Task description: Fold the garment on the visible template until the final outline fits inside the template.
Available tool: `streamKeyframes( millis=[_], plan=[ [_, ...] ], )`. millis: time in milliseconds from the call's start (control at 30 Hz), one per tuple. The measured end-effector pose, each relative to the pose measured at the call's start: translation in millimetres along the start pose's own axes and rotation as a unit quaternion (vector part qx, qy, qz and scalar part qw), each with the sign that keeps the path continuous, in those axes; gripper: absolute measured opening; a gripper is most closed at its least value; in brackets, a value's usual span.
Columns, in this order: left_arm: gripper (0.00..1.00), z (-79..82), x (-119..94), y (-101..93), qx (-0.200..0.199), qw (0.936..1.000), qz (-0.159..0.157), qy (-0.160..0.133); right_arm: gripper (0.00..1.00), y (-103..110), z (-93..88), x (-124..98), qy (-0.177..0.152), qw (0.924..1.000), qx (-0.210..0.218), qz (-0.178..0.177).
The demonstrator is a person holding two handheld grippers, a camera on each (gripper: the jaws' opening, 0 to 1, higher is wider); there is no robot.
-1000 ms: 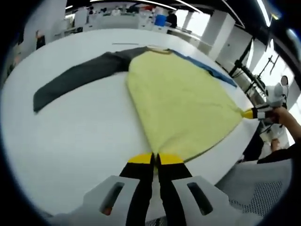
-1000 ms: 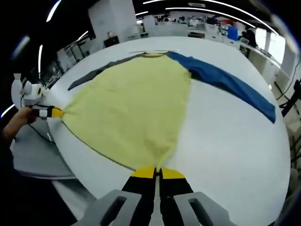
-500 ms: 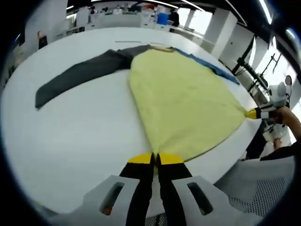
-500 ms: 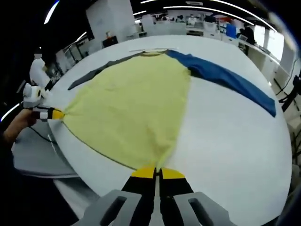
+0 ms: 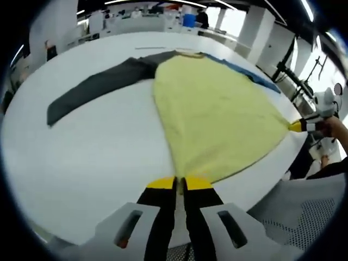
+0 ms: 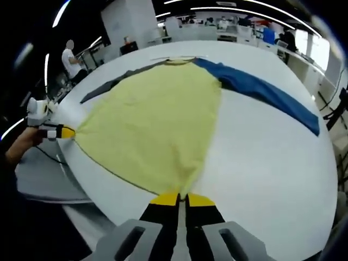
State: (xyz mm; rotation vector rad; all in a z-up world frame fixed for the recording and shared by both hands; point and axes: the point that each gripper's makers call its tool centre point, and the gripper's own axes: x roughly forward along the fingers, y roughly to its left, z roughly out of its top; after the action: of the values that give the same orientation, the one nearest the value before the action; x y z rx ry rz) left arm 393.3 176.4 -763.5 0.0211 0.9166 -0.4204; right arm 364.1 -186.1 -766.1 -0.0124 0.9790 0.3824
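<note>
My left gripper (image 5: 180,184) is clamped on one bottom corner of the garment (image 5: 217,117) and my right gripper (image 6: 181,198) is clamped on the other, the yellow hem pulled taut between them along the near edge of the worktop (image 5: 92,152). Over the last second almost nothing has changed: both corners are still pinched and the cloth has only slid very slightly, so I judge I am still tensioning and flattening the body, with no fold begun yet. The yellow body lies spread away from me toward the collar at the far side, the grey sleeve (image 5: 95,87) stretched out to the left and the blue sleeve (image 6: 266,92) to the right, both flat and well apart from my grippers. I cannot make out a template outline. The hem sits at the worktop's near edge, so it could slip off. A person (image 6: 69,57) stands far off left.
</note>
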Motion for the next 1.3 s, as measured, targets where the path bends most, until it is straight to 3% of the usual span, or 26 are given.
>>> streamKeyframes(
  millis=[67,367,667,900,1100,1300],
  plan=[
    [0.08,1.1,-0.6,0.4,-0.003,1.0,-0.001,-0.003,0.02,0.3,2.2,-1.0,-0.007,0.9999,-0.013,0.001],
    [0.35,15.3,-3.9,-2.7,0.014,0.9993,-0.012,-0.032,0.28,0.6,5.3,-4.2,-0.007,0.9985,-0.054,0.001],
    [0.55,31.0,-4.8,-10.0,0.027,0.9973,-0.024,-0.064,0.6,-1.9,21.6,-10.0,-0.046,0.9984,-0.03,0.013],
    [0.67,43.3,-8.6,-18.7,0.031,0.9945,-0.044,-0.09,0.84,-20.5,35.0,-14.2,-0.066,0.9978,-0.003,0.008],
    [0.82,54.2,-10.9,-24.2,0.045,0.991,-0.053,-0.115,0.88,-40.1,46.5,-19.6,-0.079,0.9967,0.021,0.003],
    [0.9,63.6,-14.0,-29.5,0.05,0.9876,-0.065,-0.134,0.86,-75.6,63.3,-29.2,-0.097,0.9941,0.036,-0.032]
  ],
)
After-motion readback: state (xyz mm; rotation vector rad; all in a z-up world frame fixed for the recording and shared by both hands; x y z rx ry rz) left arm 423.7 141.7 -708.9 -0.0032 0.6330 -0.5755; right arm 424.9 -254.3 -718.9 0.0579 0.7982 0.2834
